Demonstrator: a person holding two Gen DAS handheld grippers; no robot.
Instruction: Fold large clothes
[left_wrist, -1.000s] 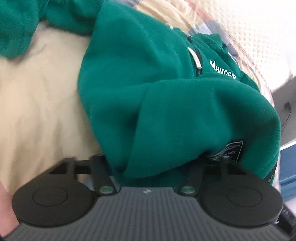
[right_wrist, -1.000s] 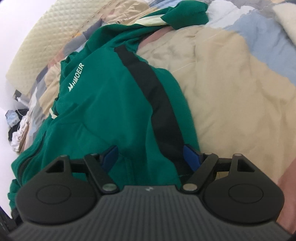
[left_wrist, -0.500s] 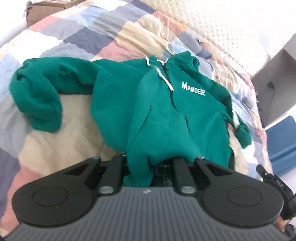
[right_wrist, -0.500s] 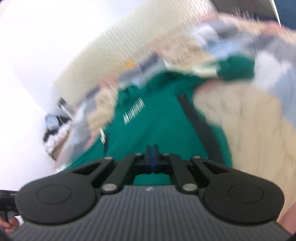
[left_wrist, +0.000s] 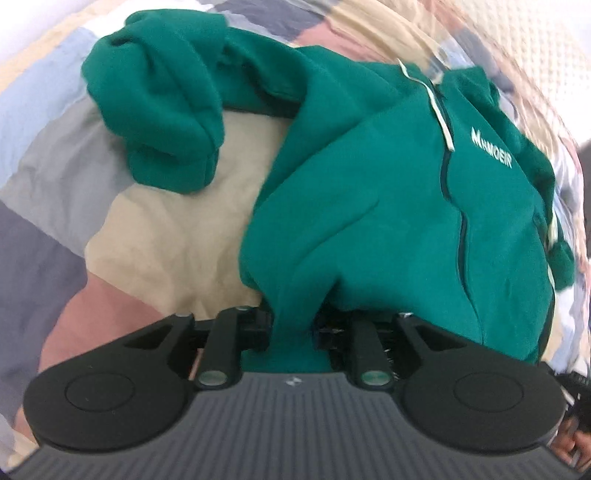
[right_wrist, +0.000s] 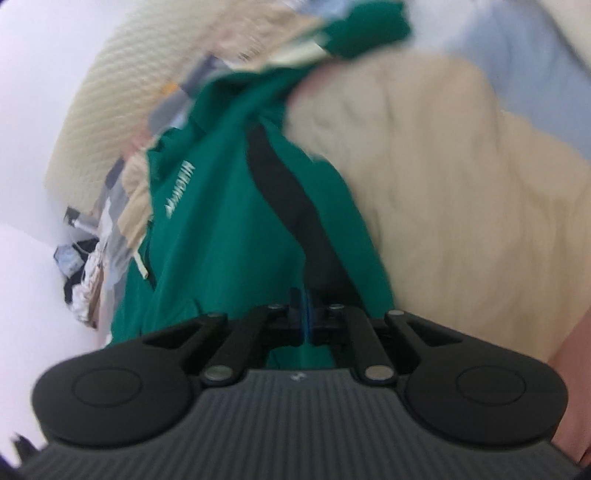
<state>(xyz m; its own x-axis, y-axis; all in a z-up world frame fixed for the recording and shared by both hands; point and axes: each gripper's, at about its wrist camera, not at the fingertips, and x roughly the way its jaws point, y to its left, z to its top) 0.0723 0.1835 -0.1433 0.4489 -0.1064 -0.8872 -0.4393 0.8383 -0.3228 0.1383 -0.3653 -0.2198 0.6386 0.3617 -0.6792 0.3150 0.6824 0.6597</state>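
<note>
— Now, how is the green hoodie (left_wrist: 388, 206) being held at this point?

— A bunched fold of its hem is seen between the fingers of the left gripper (left_wrist: 293, 328), whose jaws are opening, though the cloth is not yet let go. The fingers of the right gripper (right_wrist: 304, 317) are pressed together on the hem's thin edge, just beside the black side stripe (right_wrist: 295, 210).

— And where does the garment lie?

— It is spread ahead of both sets of fingers on the patchwork quilt (left_wrist: 166, 229), front up, with the white lettering (left_wrist: 491, 151) beyond the left fingertips. One sleeve (left_wrist: 159, 110) is heaped well off to the left of them.

— What should be minded for the fold?

— The left hold would best be firmed up before more is lifted; a loosening pinch on thick fleece is likely to slip. The hem should be kept taut between the two grippers and carried level toward the collar, so that the edge is laid straight. The heaped sleeve would probably have to be tucked in afterwards.
</note>
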